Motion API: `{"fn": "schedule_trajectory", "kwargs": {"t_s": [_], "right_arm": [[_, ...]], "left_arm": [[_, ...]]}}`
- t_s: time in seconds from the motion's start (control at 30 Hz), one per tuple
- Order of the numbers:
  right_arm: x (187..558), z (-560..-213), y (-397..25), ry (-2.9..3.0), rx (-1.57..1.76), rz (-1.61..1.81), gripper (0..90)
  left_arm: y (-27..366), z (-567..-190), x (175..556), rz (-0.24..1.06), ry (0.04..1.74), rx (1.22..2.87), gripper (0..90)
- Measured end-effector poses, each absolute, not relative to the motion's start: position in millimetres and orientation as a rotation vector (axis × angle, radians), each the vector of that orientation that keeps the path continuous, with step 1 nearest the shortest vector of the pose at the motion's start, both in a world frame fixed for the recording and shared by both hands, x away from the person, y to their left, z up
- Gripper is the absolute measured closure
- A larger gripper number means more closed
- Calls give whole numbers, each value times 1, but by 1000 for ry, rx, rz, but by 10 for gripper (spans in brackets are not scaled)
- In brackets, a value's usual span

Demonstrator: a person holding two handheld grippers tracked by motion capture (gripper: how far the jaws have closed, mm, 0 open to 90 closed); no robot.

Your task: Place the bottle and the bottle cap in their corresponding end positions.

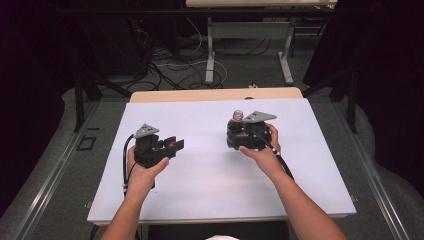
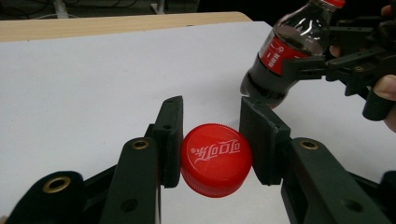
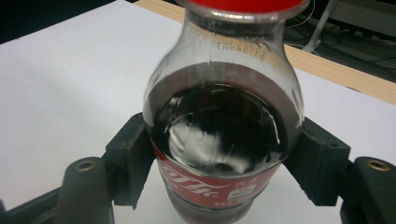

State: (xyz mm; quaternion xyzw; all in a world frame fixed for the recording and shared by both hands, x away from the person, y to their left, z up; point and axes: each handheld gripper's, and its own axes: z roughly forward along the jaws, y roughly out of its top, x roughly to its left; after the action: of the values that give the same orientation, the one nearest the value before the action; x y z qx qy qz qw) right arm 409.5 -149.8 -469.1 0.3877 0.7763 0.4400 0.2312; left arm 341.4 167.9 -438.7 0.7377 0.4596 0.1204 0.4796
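White-covered table (image 1: 210,175), viewed from above. The right hand-held gripper (image 1: 239,134) clamps a cola bottle (image 3: 219,135) around its labelled body, tilted, its base above the table; dark liquid fills the lower part. The left hand-held gripper (image 1: 175,145), well apart from it, pinches a red bottle cap (image 2: 215,158) between both jaws, logo facing the camera.
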Motion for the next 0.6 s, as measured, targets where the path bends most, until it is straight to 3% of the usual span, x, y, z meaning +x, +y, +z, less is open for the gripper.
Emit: {"fn": "schedule_trajectory", "kwargs": {"t_s": [0.6], "right_arm": [[441,-484,-117,2136,1083,1230,298]], "left_arm": [[169,-438,342,289,1124,1790,611]]}}
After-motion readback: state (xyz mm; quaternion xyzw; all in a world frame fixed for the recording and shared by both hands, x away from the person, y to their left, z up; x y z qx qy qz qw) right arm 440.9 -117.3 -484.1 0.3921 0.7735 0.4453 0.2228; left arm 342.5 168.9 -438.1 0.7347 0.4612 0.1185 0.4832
